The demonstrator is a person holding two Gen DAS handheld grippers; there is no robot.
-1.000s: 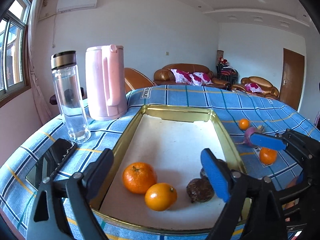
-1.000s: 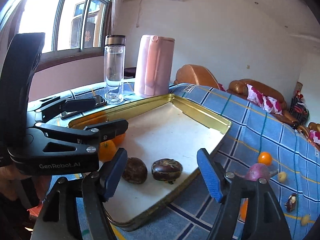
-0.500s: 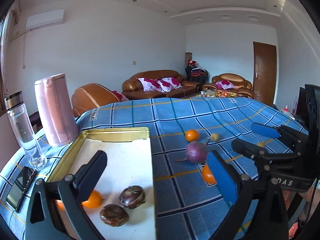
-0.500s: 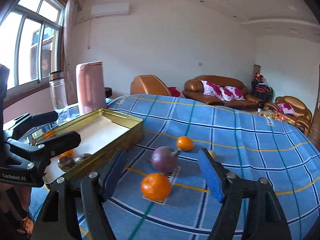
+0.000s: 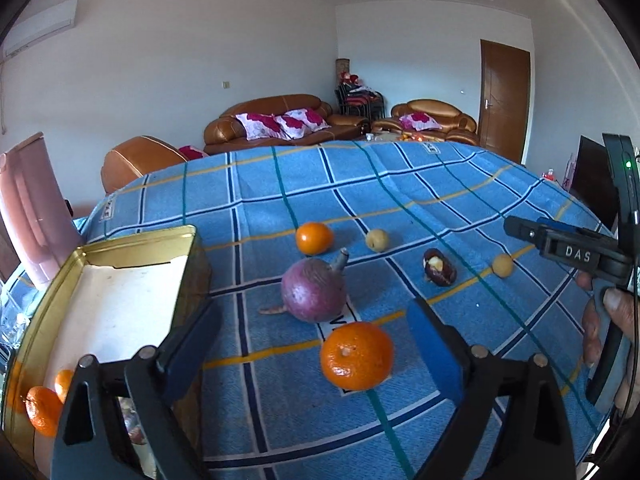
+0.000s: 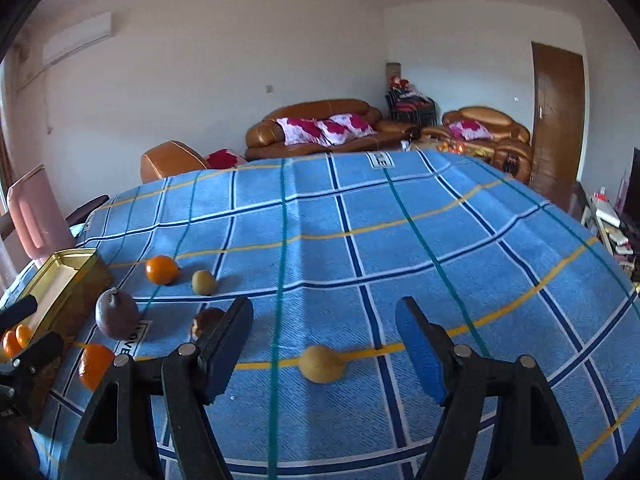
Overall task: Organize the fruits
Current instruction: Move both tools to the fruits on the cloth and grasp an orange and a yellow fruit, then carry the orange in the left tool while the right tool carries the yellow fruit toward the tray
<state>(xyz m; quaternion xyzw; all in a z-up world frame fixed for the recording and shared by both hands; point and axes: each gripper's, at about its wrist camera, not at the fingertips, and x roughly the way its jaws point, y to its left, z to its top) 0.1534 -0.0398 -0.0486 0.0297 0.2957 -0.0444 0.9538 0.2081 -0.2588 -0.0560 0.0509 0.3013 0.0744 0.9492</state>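
A large orange (image 5: 356, 356) lies on the blue checked cloth between the fingers of my left gripper (image 5: 312, 350). Its jaws are closing, with both pads still clear of the fruit. Just beyond sit a purple fruit (image 5: 314, 292), a small orange (image 5: 314, 237), a split dark brown fruit (image 5: 439, 267) and two small yellow fruits. My right gripper (image 6: 324, 346) stands open around one small yellow fruit (image 6: 323, 364) without touching it. At the left, the gold tray (image 5: 192, 248) holds oranges (image 5: 42, 410).
A pink kettle (image 5: 28, 208) stands behind the tray at the table's left edge. The right gripper's body (image 5: 560, 240) and a hand show at the right of the left wrist view. Bare cloth stretches to the table's far and right edges (image 6: 460, 208).
Both views have swung right, away from the tray and onto the loose fruits. The large orange has come between the left fingers and a small yellow fruit between the right ones.
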